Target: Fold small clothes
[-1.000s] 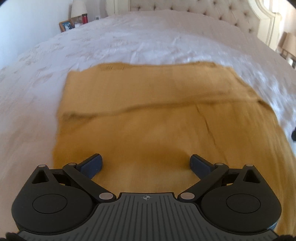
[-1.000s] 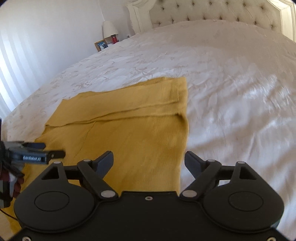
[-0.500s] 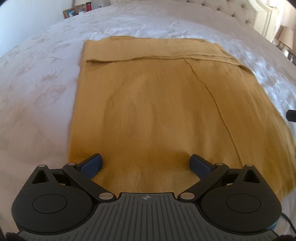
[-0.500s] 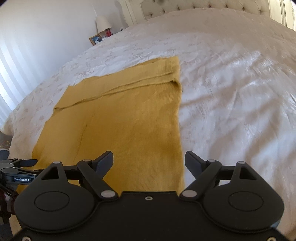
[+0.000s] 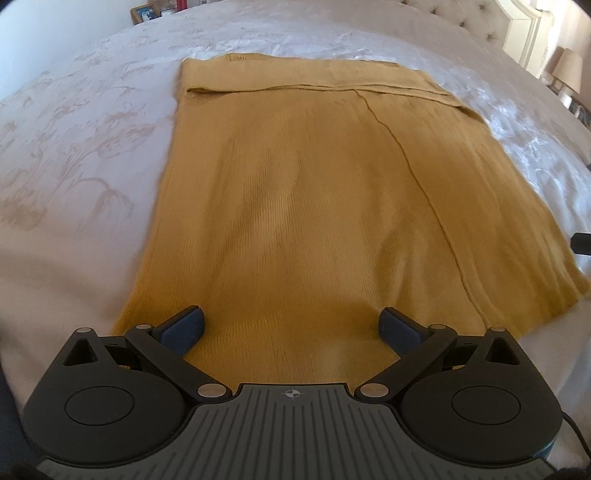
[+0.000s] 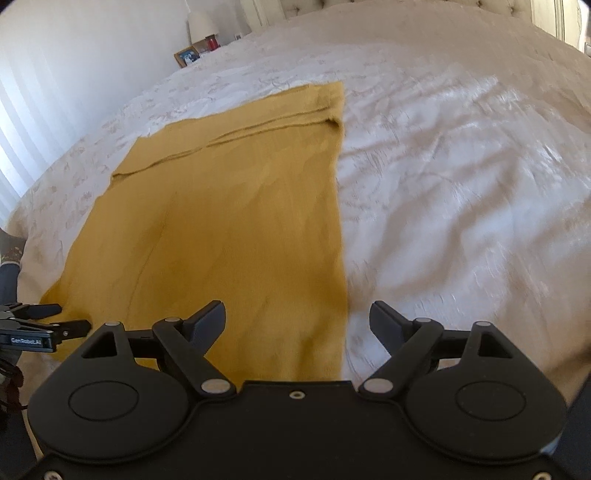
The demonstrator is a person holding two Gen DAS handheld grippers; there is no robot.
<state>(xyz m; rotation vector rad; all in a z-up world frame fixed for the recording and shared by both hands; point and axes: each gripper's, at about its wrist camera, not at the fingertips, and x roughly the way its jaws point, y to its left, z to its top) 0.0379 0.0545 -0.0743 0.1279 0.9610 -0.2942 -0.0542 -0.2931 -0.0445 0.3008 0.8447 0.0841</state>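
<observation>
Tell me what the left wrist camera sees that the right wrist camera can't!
Only the left wrist view shows the lamp near the headboard. Only the right wrist view shows the white wall and the whole left hand-held gripper from the side, jaws open. Both show the yellow garment spread on the white bedspread, and the picture frame beyond the bed.

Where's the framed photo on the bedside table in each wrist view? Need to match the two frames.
Left wrist: the small wooden-framed photo sits at the top edge, left of centre, beyond the far left of the white patterned bedspread.
Right wrist: the framed photo is in the upper left, below a white lamp.
Shared landmark: the mustard-yellow knitted garment, its folded band at the far end.
</observation>
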